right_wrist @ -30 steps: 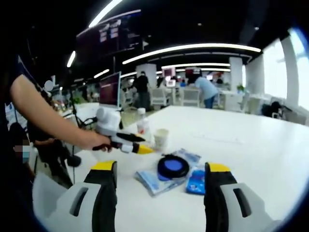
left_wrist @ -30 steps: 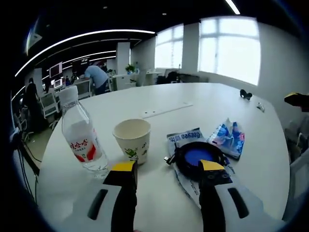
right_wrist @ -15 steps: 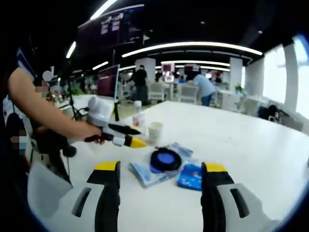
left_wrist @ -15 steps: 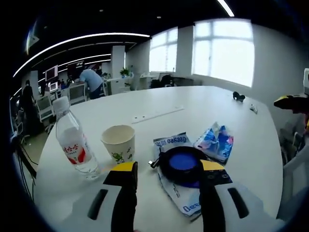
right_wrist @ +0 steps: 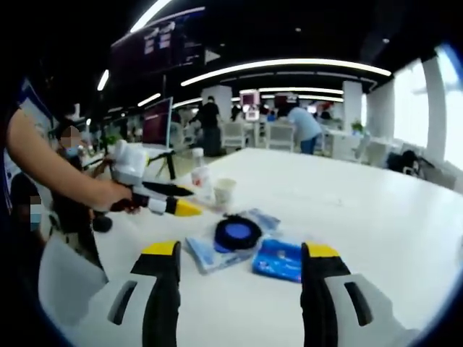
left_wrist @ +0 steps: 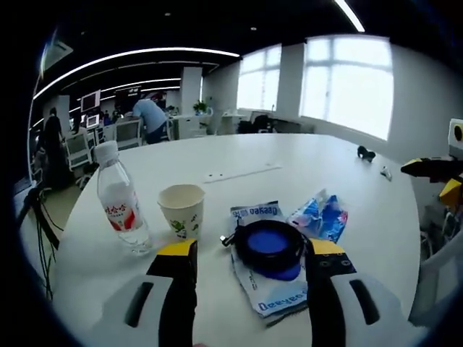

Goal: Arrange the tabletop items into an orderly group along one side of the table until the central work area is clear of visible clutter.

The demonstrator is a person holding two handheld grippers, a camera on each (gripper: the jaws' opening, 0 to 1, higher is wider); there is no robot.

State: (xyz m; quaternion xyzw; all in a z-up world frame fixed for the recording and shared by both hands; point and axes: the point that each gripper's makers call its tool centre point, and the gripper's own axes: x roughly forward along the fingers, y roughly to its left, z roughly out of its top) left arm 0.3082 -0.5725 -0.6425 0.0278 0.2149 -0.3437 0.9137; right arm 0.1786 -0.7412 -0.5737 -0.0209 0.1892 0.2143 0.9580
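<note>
On the white table (left_wrist: 239, 155) stand a clear water bottle (left_wrist: 120, 210) with a red label and a paper cup (left_wrist: 181, 210), side by side at the left. A black round case with a blue centre (left_wrist: 269, 244) lies on a white and blue packet (left_wrist: 275, 296). A blue snack packet (left_wrist: 319, 215) lies just right of it. My left gripper (left_wrist: 250, 253) is open, its jaws straddling the round case from above the near edge. My right gripper (right_wrist: 240, 253) is open and holds nothing, short of the blue snack packet (right_wrist: 278, 259) and the round case (right_wrist: 237, 233).
A person's hand holds the left gripper (right_wrist: 184, 201) beside the bottle (right_wrist: 199, 173) and cup (right_wrist: 224, 191). The right gripper's yellow tip (left_wrist: 434, 170) shows at the far right. A small dark object (left_wrist: 367, 153) lies far across the table. Office desks and people stand behind.
Both views have shifted with the hands. In the right gripper view the items now sit nearer and further left. Both grippers stayed open, and nothing on the table has moved.
</note>
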